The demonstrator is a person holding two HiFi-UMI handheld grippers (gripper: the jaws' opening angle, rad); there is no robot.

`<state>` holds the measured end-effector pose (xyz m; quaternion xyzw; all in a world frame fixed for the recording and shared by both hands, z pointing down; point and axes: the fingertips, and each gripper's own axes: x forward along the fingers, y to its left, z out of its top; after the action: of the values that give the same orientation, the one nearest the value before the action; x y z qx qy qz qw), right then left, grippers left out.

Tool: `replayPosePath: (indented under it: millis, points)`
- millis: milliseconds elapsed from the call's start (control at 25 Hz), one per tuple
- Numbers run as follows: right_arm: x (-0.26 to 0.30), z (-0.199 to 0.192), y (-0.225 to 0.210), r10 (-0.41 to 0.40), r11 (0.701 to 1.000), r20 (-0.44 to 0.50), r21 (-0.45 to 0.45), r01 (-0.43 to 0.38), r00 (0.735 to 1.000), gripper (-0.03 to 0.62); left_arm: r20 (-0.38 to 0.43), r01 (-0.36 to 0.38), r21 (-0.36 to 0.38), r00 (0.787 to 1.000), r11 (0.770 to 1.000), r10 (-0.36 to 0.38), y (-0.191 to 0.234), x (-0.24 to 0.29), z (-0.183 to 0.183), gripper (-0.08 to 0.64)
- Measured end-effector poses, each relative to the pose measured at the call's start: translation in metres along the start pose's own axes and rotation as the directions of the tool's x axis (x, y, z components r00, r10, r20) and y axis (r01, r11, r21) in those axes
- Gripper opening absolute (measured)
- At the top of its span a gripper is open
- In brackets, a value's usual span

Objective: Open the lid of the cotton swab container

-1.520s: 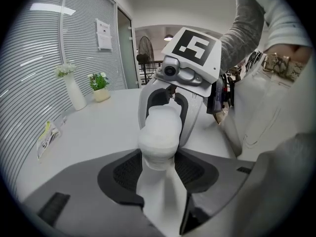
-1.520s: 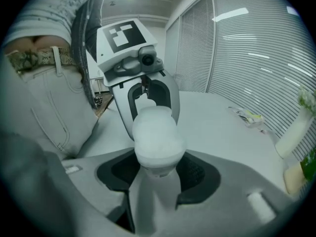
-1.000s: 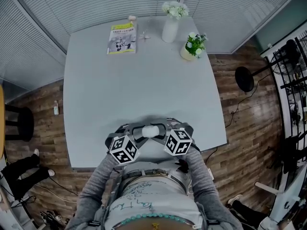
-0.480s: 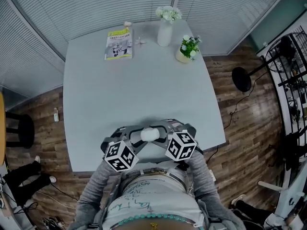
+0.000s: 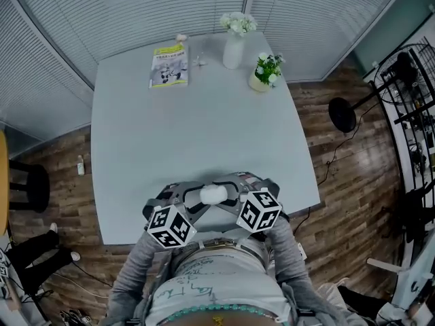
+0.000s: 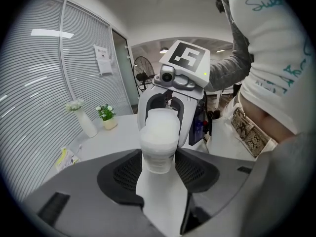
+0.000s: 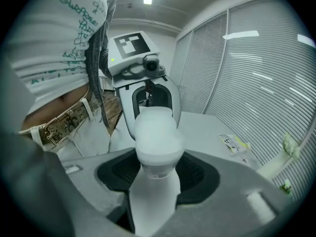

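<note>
head view: left gripper [image 5: 194,196] and right gripper [image 5: 233,193] each clamp an end of the cotton swab container [image 5: 213,193], so the opening step looks set, next needing a steady opposing pull.

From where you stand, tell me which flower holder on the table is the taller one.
The white vase nearer the booklet; the green plant's pot to its right is squat.

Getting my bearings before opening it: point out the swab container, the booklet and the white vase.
swab container [image 5: 213,194], head view, its white body
booklet [image 5: 168,66], head view, middle of cover
white vase [image 5: 233,51], head view, its body
</note>
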<state>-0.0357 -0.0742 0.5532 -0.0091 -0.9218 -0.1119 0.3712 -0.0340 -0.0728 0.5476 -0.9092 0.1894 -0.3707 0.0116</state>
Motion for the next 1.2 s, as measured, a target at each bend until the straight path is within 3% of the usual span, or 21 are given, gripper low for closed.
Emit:
replayPosePath:
  millis: [200,480,600,720,1000,1200]
  points:
    - [-0.003,-0.002,0.003,0.002,1.000,-0.009,0.009,-0.002,1.000,0.219,0.041,0.012,0.027,0.999,1.000,-0.013,-0.003,-0.009,0.013,0.310]
    - [-0.003,-0.004,0.003,-0.008,1.000,-0.013,0.008,0.008,1.000,0.219,0.074,-0.028,0.104,0.997,0.994,0.021,-0.004,-0.018,0.034,0.311]
    - [-0.005,-0.004,0.005,-0.012,1.000,-0.013,0.001,0.012,1.000,0.219,0.064,-0.025,0.144,0.998,0.989,0.016,-0.008,-0.019,0.042,0.296]
    - [-0.007,-0.003,0.006,-0.015,1.000,-0.016,-0.002,0.015,1.000,0.219,0.054,-0.010,0.159,0.999,0.987,0.001,-0.011,-0.019,0.047,0.234]
    - [-0.006,-0.004,0.006,-0.013,1.000,-0.026,-0.012,0.013,1.000,0.219,-0.009,0.026,0.220,1.000,0.975,-0.025,-0.014,-0.011,0.045,0.207]
    - [-0.007,-0.005,0.009,-0.009,1.000,-0.031,-0.026,0.008,0.999,0.218,-0.019,0.044,0.220,0.999,0.975,-0.041,-0.017,-0.011,0.045,0.201]
